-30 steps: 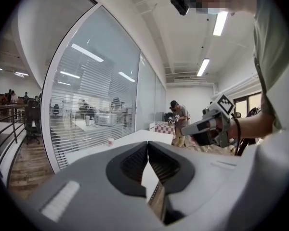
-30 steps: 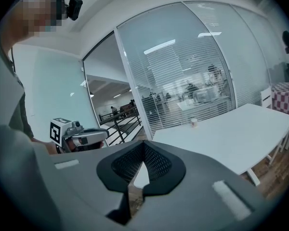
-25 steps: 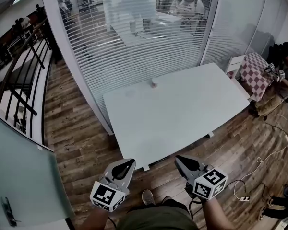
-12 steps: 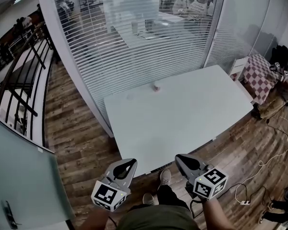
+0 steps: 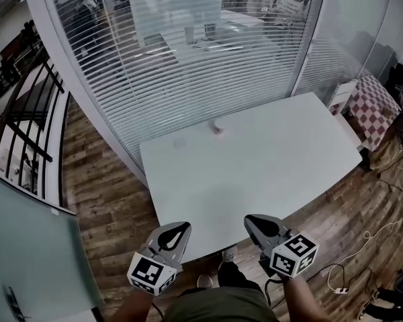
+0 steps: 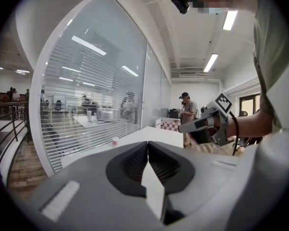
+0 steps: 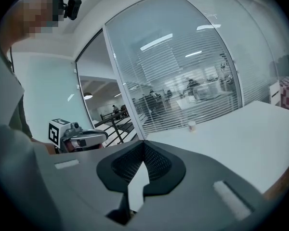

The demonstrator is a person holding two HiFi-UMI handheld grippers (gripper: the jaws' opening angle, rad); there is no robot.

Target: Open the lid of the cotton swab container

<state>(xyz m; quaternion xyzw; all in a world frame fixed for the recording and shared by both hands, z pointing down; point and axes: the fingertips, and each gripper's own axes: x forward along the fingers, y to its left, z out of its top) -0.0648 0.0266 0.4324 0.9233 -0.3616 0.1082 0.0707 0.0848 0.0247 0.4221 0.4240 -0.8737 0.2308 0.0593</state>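
Though too small and distant for any label to be read, the cotton swab container (image 5: 217, 127) stands alone near the far edge of the table (image 5: 269, 173), beside the glass wall (image 5: 188, 79). The left gripper (image 5: 180, 229) and right gripper (image 5: 252, 220) hover at the table's near edge, both closed on nothing. Bare tabletop lies between them and the container.

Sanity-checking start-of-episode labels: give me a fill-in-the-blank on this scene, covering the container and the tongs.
1. The cotton swab container stands on the white table near its ___ edge, by the glass wall with blinds.
2. The left tongs and the right tongs are both ___, with nothing between their jaws.
3. The small table at the right is covered with a ___ cloth.

Missing words: far; shut; checkered
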